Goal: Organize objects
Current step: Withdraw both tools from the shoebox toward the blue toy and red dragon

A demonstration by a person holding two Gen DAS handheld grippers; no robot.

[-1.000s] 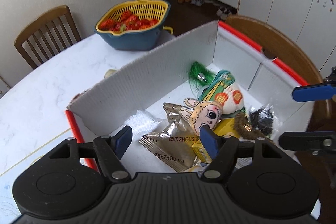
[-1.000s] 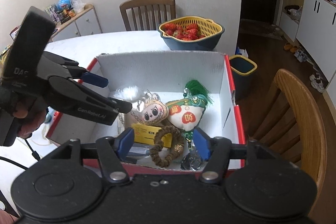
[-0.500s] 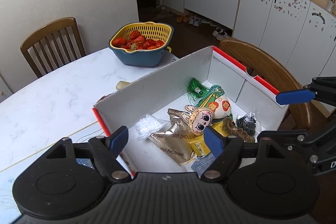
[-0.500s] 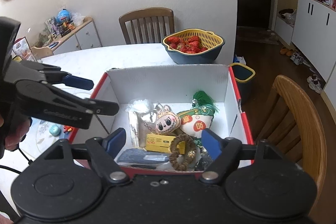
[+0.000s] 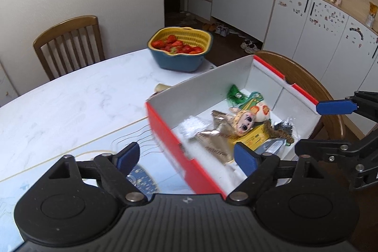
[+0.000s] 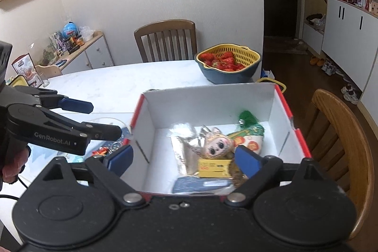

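The white marble tabletop (image 6: 113,84) carried a red-and-white cardboard box (image 6: 208,103) at its near corner, with two wooden chairs (image 6: 166,39) alongside. A blue-and-yellow basket of strawberries (image 6: 228,63) stood beyond the box, apart from it. Inside the box lay a foil snack bag (image 5: 212,141), a green-tasselled sachet (image 6: 250,136), a yellow carton (image 6: 213,168), a big-eyed doll keychain (image 6: 216,145) resting on the bag, and a brown bead bracelet (image 5: 278,132). The left claw (image 5: 186,156) hung over the box's red side, jaws opening, nothing gripped. The right claw (image 6: 183,160) hung over the near rim, jaws also opening, empty.
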